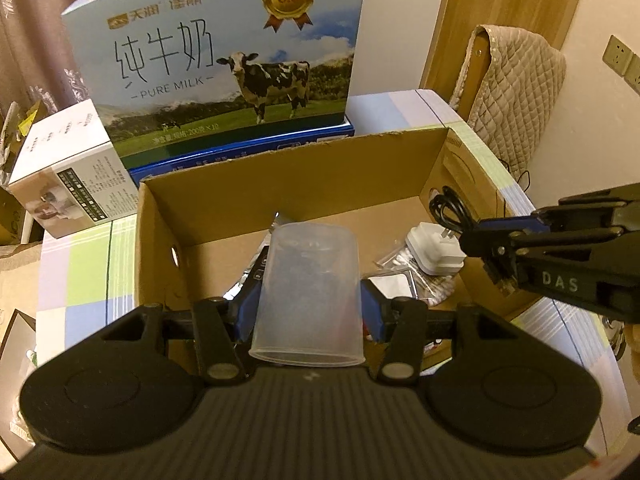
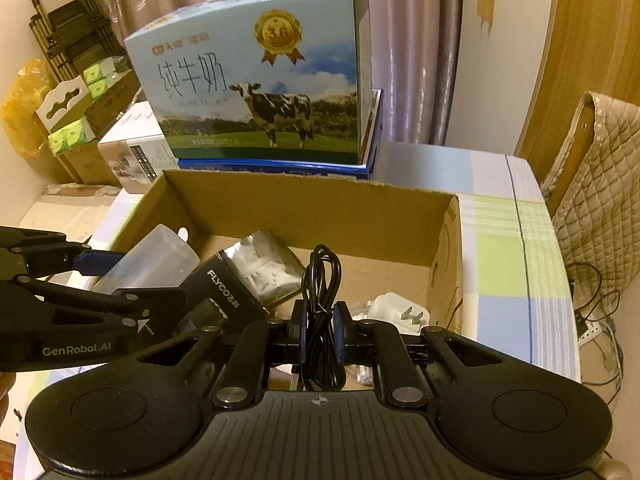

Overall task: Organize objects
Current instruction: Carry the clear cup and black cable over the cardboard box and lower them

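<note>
An open cardboard box (image 1: pixel 288 156) stands on the checked tablecloth. My left gripper (image 1: pixel 310 304) is shut on a translucent plastic cup (image 1: pixel 308 280), held upside down over the box's near left part. The right gripper (image 2: pixel 320 336) is shut on a coiled black cable (image 2: pixel 320 276) above the box's near right part. From the left wrist view the right gripper (image 1: pixel 476 236) reaches in from the right with the cable (image 1: pixel 448 210). Inside the box lie a white plug adapter (image 2: pixel 400 310), a black FLYCO package (image 2: pixel 224 288) and a silver foil bag (image 2: pixel 264 268).
A blue milk carton (image 2: pixel 256 80) with a cow picture stands on a flat blue box right behind the cardboard box. A white appliance box (image 1: pixel 68 184) sits to its left. A chair with a quilted cover (image 2: pixel 596 184) stands at the table's right edge.
</note>
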A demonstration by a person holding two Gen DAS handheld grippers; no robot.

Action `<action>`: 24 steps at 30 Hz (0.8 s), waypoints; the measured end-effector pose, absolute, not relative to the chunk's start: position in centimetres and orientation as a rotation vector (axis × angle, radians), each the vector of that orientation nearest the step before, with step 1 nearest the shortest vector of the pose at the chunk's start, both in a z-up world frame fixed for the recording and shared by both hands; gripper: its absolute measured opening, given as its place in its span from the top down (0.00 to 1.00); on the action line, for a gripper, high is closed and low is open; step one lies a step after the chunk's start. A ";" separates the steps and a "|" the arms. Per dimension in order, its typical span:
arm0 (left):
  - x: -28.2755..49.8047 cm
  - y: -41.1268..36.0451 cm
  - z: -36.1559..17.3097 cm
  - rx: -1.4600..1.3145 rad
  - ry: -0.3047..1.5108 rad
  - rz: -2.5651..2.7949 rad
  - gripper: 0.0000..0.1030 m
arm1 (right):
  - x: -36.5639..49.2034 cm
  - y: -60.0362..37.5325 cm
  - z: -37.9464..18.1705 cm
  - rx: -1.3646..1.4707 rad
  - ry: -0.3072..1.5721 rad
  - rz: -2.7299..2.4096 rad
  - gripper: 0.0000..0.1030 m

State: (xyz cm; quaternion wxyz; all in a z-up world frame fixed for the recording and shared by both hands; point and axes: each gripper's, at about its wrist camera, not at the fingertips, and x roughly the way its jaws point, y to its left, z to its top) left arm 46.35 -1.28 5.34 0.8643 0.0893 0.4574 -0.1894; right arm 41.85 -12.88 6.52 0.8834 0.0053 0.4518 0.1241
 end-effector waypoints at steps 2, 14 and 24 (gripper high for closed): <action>46.6 -1.3 5.0 0.186 0.962 -0.398 0.54 | 42.0 -13.0 6.1 0.012 0.945 0.255 0.91; 47.5 -1.7 3.8 0.178 0.974 -0.402 0.54 | 42.9 -13.1 5.1 0.015 0.957 0.252 0.90; 48.0 -2.2 3.4 0.175 0.975 -0.415 0.54 | 43.5 -13.3 4.7 0.021 0.959 0.247 0.91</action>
